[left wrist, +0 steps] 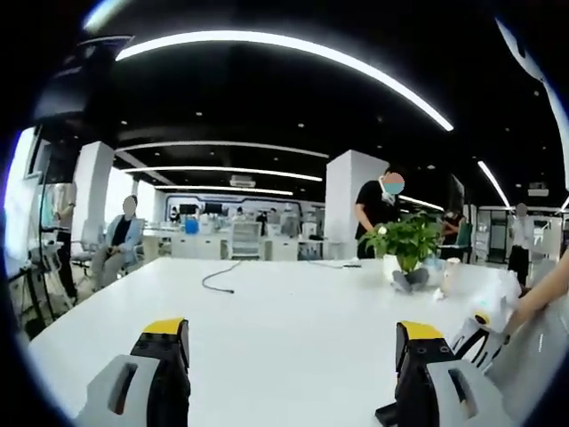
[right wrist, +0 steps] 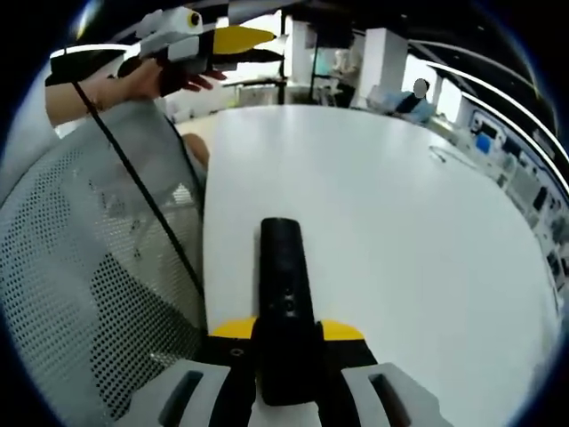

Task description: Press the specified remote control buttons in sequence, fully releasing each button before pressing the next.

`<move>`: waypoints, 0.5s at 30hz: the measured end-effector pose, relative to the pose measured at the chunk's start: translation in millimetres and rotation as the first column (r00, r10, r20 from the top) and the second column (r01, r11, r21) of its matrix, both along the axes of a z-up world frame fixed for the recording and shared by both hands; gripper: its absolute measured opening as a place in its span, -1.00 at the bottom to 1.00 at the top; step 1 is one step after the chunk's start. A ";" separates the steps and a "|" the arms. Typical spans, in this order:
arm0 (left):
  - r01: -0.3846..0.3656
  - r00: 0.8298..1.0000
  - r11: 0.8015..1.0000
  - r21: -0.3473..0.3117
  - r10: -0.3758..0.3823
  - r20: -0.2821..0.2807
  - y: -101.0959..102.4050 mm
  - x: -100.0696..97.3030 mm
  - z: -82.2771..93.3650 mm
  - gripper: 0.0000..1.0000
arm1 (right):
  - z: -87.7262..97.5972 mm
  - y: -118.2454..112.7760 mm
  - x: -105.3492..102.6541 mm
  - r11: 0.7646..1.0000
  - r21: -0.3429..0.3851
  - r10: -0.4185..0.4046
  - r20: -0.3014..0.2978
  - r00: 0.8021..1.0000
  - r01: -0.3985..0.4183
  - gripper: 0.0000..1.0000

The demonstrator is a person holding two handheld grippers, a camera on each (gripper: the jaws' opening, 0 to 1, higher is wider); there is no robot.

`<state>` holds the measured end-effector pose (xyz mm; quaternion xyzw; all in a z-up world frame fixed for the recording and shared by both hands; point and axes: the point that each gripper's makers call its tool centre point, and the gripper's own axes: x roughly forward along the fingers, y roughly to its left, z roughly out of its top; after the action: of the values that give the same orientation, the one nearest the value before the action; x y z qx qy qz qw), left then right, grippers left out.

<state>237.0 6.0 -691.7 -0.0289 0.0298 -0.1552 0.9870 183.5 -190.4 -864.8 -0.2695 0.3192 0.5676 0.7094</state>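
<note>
A black remote control [right wrist: 283, 267] sticks forward over the near edge of the white table [right wrist: 391, 205], held lengthwise. My right gripper [right wrist: 286, 331] is shut on its near end, yellow jaw tips on either side. My left gripper [left wrist: 292, 342] hovers open above the white table [left wrist: 267, 311], its jaws wide apart with nothing between them. The left gripper [right wrist: 200, 40] also appears at the top left of the right gripper view, held by a hand [right wrist: 124, 84]. Part of the right gripper [left wrist: 484, 325] and an arm [left wrist: 547, 289] enter at the right of the left gripper view.
A potted green plant [left wrist: 404, 242] stands at the table's far right, a loose black cable [left wrist: 218, 277] lies farther back. A white mesh chair back [right wrist: 89, 267] sits just left of the remote. People sit and stand in the office behind.
</note>
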 end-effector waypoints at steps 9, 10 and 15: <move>0.002 1.000 0.998 -0.055 -0.002 0.007 2.1 0.5 2.7 1.00 | 0.0 -0.2 -0.5 0.999 -0.040 0.025 -0.007 1.000 -0.025 -0.57; 0.000 1.000 0.999 -0.051 0.000 0.007 2.6 0.6 2.4 1.00 | -0.1 -0.5 -1.0 0.999 -0.043 0.034 -0.009 0.999 -0.034 -0.58; 0.024 1.000 0.999 -0.034 -0.024 0.002 -3.8 0.3 0.2 1.00 | -0.5 -1.6 -0.6 0.996 -0.064 0.060 -0.013 0.998 -0.060 -0.58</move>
<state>237.3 2.2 -691.5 -0.0449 0.0268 -0.1674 0.9845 182.9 -191.9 -865.2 -0.2985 0.3330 0.5795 0.6813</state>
